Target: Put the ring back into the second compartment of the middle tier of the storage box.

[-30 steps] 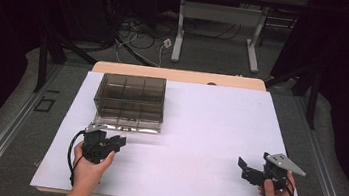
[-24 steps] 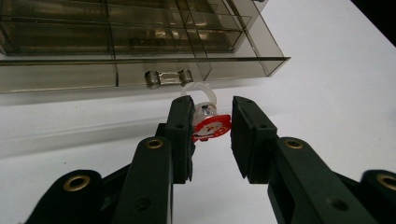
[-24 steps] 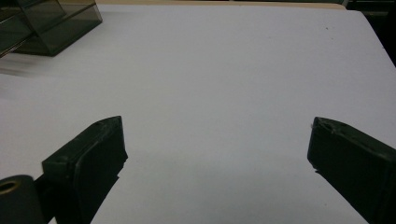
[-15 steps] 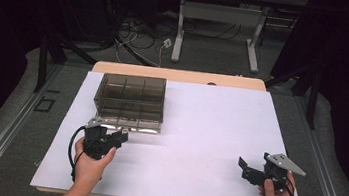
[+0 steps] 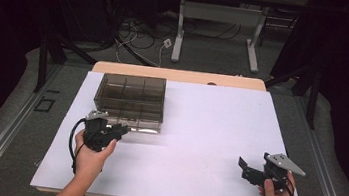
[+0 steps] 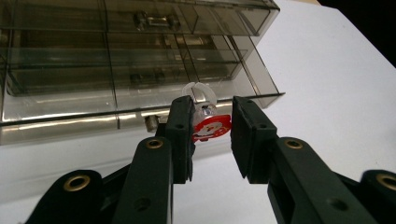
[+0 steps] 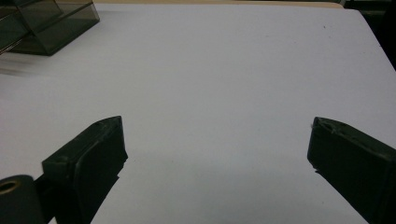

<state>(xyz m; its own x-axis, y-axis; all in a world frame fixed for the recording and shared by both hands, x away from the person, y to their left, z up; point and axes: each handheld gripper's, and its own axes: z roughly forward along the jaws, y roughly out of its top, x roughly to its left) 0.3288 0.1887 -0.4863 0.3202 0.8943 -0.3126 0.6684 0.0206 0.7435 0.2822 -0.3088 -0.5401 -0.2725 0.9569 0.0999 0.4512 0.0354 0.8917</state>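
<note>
A: Left gripper [image 6: 212, 135] is pinching that small red-and-white Santa charm [image 6: 211, 127] just before the smoky clear plastic organiser box [image 6: 116, 70].

B: Box dead ahead. Right gripper [image 7: 217, 154] is wide apart, well off.

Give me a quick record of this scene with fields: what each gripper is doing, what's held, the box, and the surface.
left gripper: jaws closed on a small item, close to the box's near front edge
held item: small red and white charm with a clear plastic ring on top; details too small to tell
right gripper: open, nothing between the jaws, over bare table near the person's right side
box: smoky transparent compartment box, on the table's far left part
surface: white table
</note>
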